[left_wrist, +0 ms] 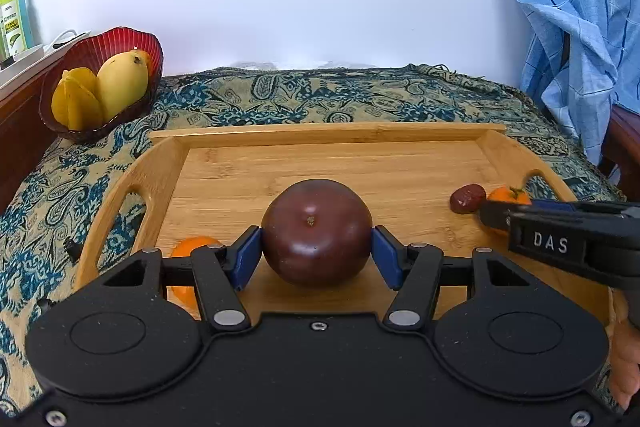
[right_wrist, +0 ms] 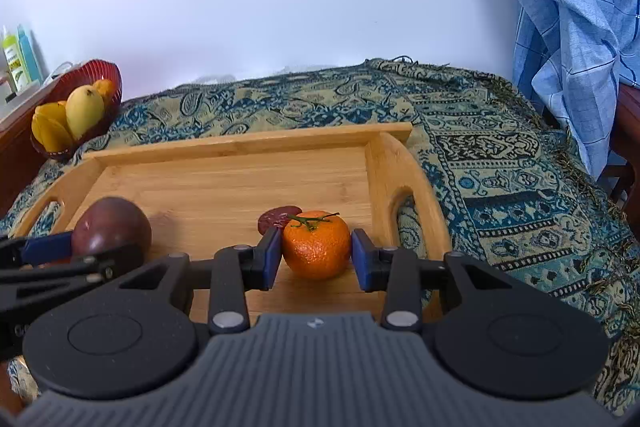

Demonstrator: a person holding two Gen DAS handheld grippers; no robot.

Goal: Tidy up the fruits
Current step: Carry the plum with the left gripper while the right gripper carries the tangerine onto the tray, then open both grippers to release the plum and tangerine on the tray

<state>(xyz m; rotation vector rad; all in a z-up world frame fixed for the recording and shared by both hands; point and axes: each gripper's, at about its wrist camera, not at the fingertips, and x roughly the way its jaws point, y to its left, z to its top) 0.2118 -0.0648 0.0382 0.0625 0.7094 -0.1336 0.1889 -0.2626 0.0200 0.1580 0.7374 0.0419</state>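
A dark purple round fruit (left_wrist: 316,233) sits on the wooden tray (left_wrist: 320,163); my left gripper (left_wrist: 316,255) has its blue pads against both sides of it, shut on it. It also shows in the right wrist view (right_wrist: 112,227). My right gripper (right_wrist: 316,259) has its pads around a tangerine (right_wrist: 318,245) with a green stem, the left pad touching, a thin gap at the right pad. A small dark red fruit (right_wrist: 276,217) lies just behind the tangerine. Another orange fruit (left_wrist: 192,267) lies partly hidden behind my left gripper's left finger.
A red bowl (left_wrist: 104,47) with a mango (left_wrist: 122,83) and a yellow starfruit (left_wrist: 76,103) stands at the back left on the patterned cloth (left_wrist: 320,95). Bottles (left_wrist: 14,19) stand on a ledge far left. A blue checked cloth (left_wrist: 580,27) hangs at the right.
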